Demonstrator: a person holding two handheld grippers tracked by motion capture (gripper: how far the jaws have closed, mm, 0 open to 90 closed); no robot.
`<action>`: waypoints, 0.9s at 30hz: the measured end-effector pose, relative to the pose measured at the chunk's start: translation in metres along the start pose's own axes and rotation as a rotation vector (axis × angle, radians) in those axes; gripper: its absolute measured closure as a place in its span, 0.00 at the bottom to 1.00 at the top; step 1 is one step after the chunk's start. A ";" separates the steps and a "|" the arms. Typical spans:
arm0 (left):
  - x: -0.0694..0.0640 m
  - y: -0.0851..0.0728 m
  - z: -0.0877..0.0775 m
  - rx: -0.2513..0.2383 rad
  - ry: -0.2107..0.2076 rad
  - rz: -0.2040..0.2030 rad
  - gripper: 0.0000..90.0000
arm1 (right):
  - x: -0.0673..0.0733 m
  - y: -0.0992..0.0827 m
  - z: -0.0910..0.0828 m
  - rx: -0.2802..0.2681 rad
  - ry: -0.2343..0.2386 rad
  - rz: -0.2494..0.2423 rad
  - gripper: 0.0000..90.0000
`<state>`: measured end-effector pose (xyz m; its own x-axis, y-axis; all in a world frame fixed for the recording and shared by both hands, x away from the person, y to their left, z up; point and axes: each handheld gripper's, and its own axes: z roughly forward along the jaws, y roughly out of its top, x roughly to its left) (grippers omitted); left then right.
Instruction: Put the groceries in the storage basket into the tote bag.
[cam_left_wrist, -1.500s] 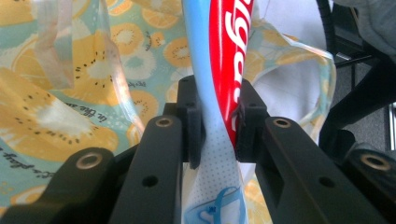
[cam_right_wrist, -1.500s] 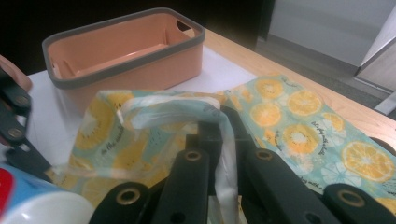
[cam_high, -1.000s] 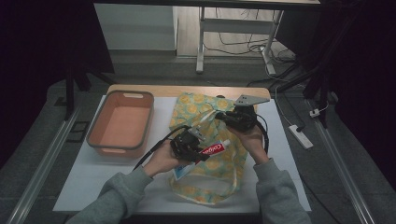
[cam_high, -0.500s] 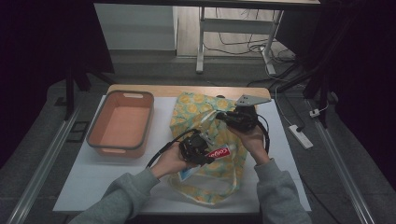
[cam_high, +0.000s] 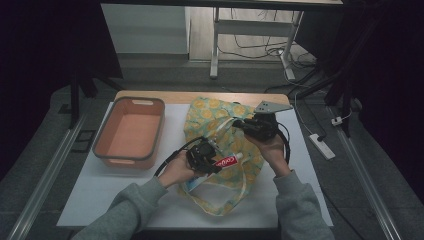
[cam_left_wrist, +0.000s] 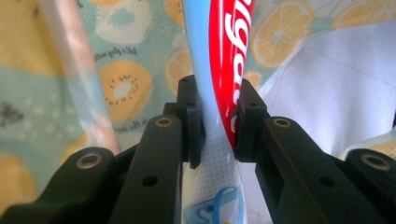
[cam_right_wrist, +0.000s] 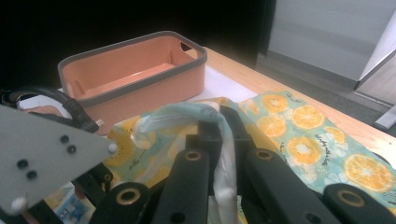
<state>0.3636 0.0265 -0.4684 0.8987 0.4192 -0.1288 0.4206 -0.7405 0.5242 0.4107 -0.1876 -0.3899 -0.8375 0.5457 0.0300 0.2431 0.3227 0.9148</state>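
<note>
One white-topped bench (cam_high: 125, 200) with a wooden far edge carries everything here, largest first. A fabric tote bag printed with orange and kiwi slices on pale blue (cam_high: 210, 116) lies spread across its middle; its near end is partly covered by the person's hands, so its mouth is hard to make out. Just left of the bag sits a salmon-pink plastic bin with a grey rim (cam_high: 129, 132).

Over the bag's right part, the right gripper (cam_high: 239, 123) has its jaws closed on the bag's pale translucent strap (cam_right_wrist: 187, 114), pinched and bunched between them in the right gripper view; where the strap runs below is hidden.

At the bag's near left edge, the left gripper (cam_high: 214, 162) clamps a red, white and blue toothpaste tube (cam_left_wrist: 226, 70), jaws nearly together and squeezing its flat body. The tube points right across the bag; its lettering is cut off, and its tail is hidden beneath the hand.
</note>
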 end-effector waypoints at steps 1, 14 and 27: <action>0.001 -0.002 -0.001 0.001 0.002 -0.005 0.84 | -0.001 0.000 -0.001 -0.002 -0.002 0.003 0.99; 0.003 0.012 0.001 -0.040 0.001 -0.028 0.84 | 0.010 0.004 0.004 -0.008 0.055 0.003 0.99; 0.009 0.036 0.016 -0.069 0.038 -0.080 0.84 | 0.012 0.005 0.001 -0.016 0.065 0.010 0.99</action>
<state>0.3886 -0.0051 -0.4637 0.8567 0.4962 -0.1408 0.4798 -0.6664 0.5707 0.4026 -0.1784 -0.3850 -0.8653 0.4971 0.0650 0.2443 0.3049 0.9205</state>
